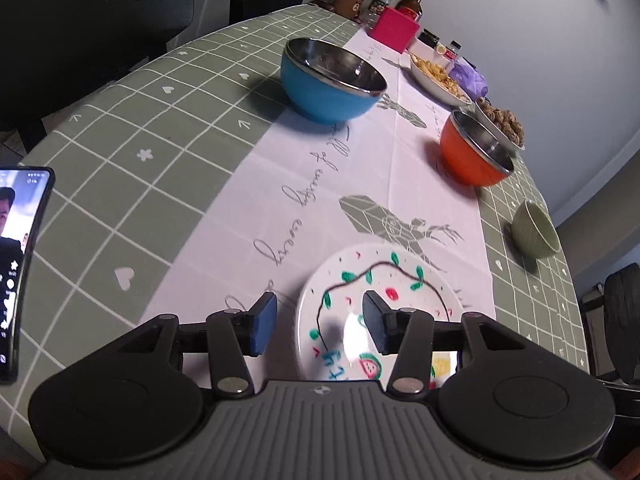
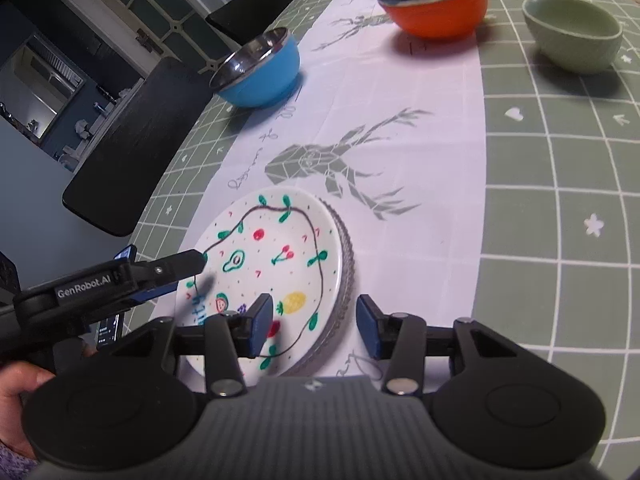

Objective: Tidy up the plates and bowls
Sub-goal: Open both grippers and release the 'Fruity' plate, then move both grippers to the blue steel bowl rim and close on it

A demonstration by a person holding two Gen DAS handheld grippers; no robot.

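Note:
A white plate painted with fruit and vines (image 2: 280,248) tops a stack of plates (image 2: 346,272) on the white runner, near the table's front edge. My left gripper (image 1: 320,326) is open; its jaws straddle the plate's (image 1: 380,292) left rim, and one finger (image 2: 180,265) reaches over that rim in the right wrist view. My right gripper (image 2: 314,326) is open too, its jaws either side of the stack's right rim with a gap showing. Farther back stand a blue bowl (image 1: 332,80), an orange bowl (image 1: 476,148) and a small green bowl (image 1: 536,232), all steel-lined or empty.
A phone (image 1: 16,272) lies lit at the table's left edge. Dishes of food (image 1: 436,76), a pink box (image 1: 394,28) and bottles crowd the far end. Black chairs (image 2: 136,148) stand along the left side. A hand (image 2: 20,392) holds the left gripper.

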